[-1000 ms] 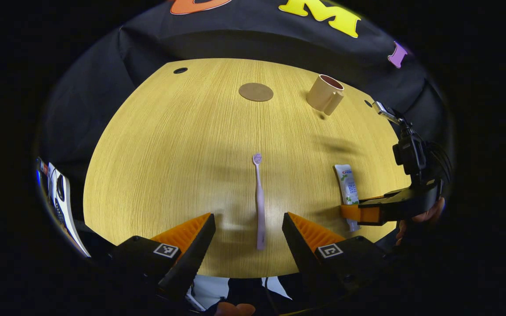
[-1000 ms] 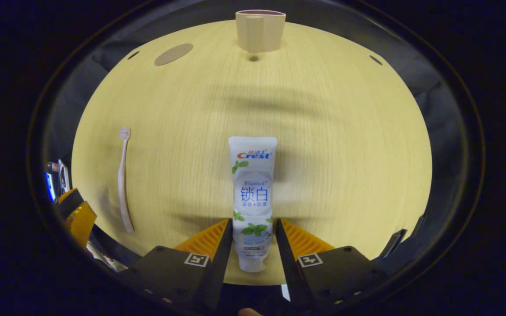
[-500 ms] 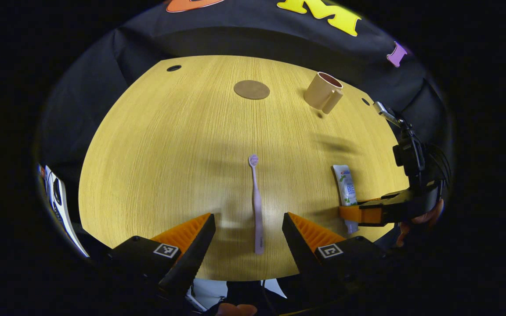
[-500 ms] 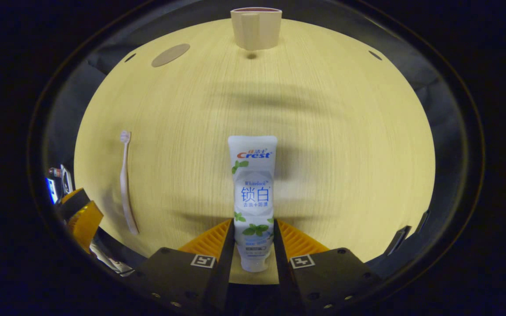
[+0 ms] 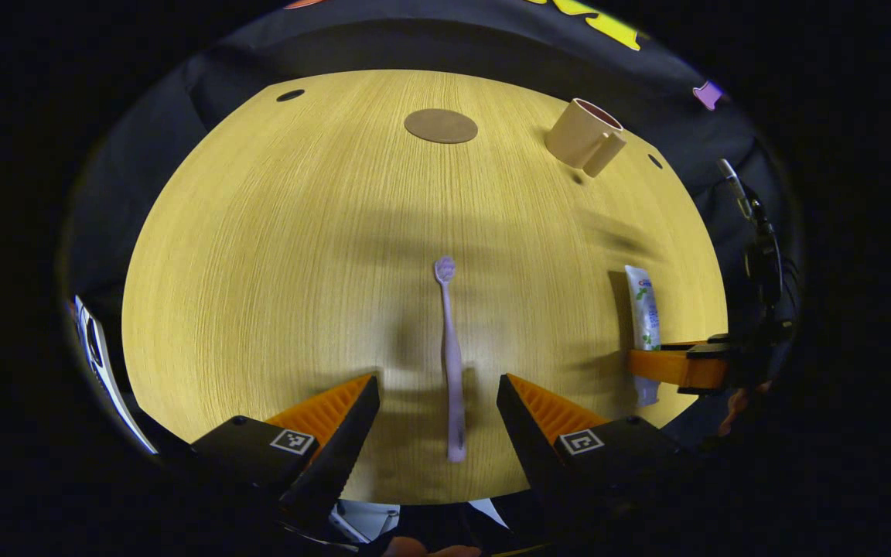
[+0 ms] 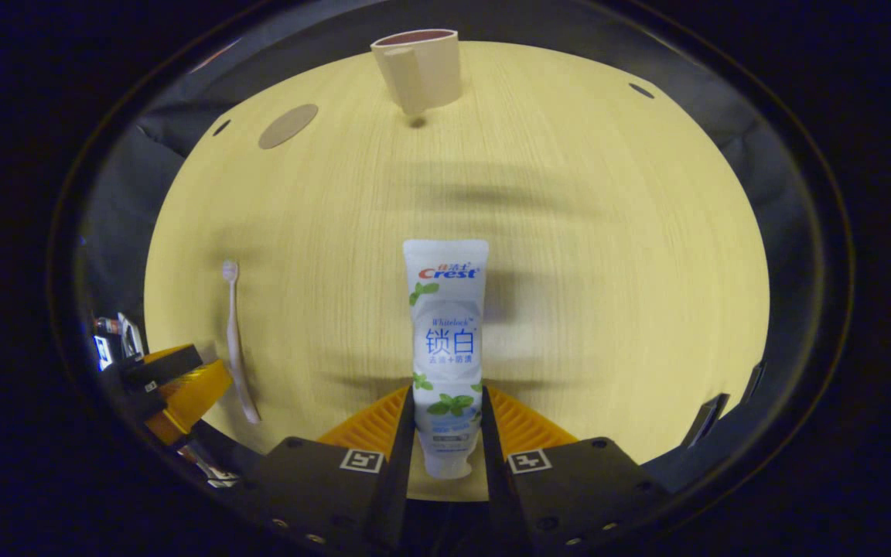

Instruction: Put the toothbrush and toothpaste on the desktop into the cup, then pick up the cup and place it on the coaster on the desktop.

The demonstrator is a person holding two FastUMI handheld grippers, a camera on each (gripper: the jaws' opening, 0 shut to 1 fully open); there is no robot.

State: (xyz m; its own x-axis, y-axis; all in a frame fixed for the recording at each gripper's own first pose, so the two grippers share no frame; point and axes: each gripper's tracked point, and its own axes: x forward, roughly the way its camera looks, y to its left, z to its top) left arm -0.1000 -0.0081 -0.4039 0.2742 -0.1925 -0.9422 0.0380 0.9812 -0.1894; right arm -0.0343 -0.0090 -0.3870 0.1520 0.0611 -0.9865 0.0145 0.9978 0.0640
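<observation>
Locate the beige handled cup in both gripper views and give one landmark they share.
Left gripper view: the beige handled cup stands at the upper right, near the desk's far edge.
Right gripper view: the cup stands at top centre.
Shared landmark: the round brown coaster, left of the cup in both.

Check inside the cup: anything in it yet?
The cup shows only its rim and a strip of dark inner wall; its bottom is hidden. Toothbrush and toothpaste are outside it.
</observation>
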